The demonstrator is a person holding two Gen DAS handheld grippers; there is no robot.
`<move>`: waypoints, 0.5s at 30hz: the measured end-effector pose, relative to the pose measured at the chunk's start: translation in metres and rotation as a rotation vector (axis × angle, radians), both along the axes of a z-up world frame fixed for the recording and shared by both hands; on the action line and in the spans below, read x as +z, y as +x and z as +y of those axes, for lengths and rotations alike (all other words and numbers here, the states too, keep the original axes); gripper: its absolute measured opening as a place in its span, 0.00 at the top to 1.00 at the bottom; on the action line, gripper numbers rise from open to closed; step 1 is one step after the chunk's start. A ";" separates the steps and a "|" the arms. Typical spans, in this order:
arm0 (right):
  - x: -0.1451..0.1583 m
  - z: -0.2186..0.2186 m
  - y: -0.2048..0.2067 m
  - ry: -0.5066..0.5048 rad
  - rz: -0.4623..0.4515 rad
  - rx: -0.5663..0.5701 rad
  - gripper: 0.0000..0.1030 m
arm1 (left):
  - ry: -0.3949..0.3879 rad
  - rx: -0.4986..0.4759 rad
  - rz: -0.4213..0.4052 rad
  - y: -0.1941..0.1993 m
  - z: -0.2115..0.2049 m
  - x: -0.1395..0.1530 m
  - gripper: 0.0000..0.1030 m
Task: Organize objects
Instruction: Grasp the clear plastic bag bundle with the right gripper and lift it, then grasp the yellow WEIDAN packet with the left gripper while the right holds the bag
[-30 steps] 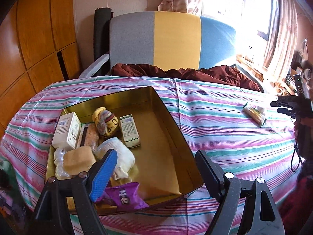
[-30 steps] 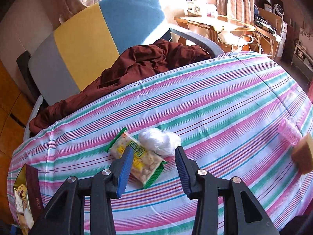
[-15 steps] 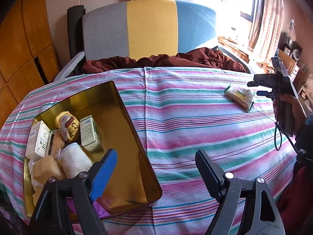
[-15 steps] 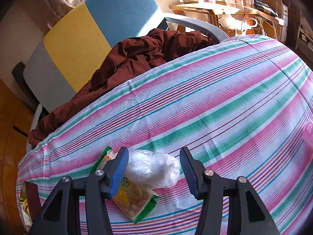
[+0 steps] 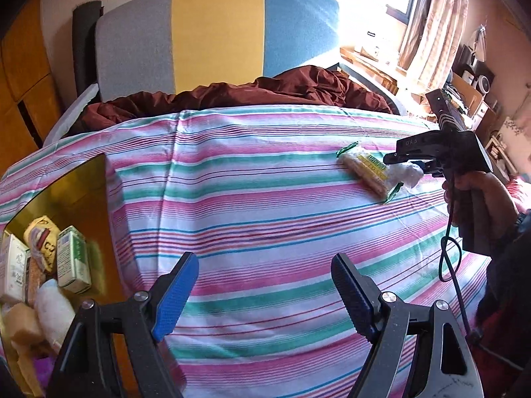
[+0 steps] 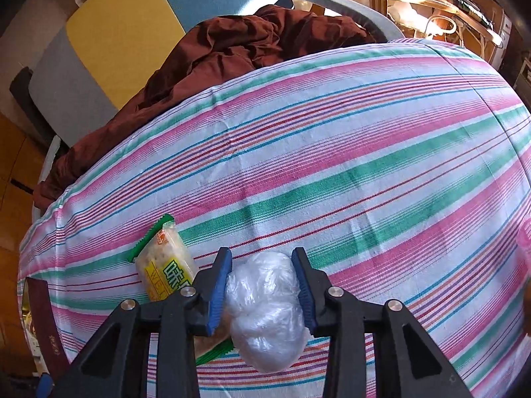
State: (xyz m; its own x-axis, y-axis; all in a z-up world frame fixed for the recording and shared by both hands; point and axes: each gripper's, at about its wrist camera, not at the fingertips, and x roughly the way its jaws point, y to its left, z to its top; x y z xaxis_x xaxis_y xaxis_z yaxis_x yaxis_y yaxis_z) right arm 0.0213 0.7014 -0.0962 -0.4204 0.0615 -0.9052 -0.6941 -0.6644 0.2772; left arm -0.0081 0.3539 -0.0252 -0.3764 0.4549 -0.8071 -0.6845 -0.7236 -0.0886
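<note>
While closing on the clear plastic-wrapped bundle, right hand-held gripper with pads pressed against both its sides.
Bundle on the striped worktop, touching the cracker packet; left hand-held gripper spread wide and empty, just right of the gold tin.

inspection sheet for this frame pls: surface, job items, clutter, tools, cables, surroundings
Surface: pink, green and white striped cloth, flat.
Job's things: crumpled clear plastic bundle; beside it a green-edged yellow cracker packet; gold rectangular tin with small boxes and packets inside.
Clutter: pink object at the right wrist view's edge, unclear.
Tools: right tool has just been closing, pads on the bundle; left tool open, nothing between.
Cables: dark cable hanging below the right hand.
Surroundings: grey, yellow and blue chair, maroon fabric.
</note>
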 end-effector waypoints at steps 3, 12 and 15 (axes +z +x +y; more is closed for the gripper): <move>0.001 0.012 0.014 -0.056 0.017 -0.083 0.58 | -0.002 -0.026 -0.034 -0.006 0.028 -0.006 0.20; 0.028 0.030 0.043 -0.074 0.116 -0.236 0.53 | 0.025 -0.045 -0.137 -0.031 0.122 -0.021 0.21; 0.034 0.033 0.049 -0.068 0.123 -0.255 0.53 | 0.035 -0.033 -0.202 -0.040 0.155 -0.030 0.22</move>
State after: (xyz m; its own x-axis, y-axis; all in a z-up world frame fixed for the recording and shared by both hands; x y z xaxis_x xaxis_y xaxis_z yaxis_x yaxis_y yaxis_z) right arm 0.0699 0.7348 -0.0624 -0.5061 0.1203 -0.8540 -0.7949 -0.4493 0.4078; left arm -0.0483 0.5090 -0.0549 -0.1923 0.4932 -0.8484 -0.6738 -0.6949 -0.2513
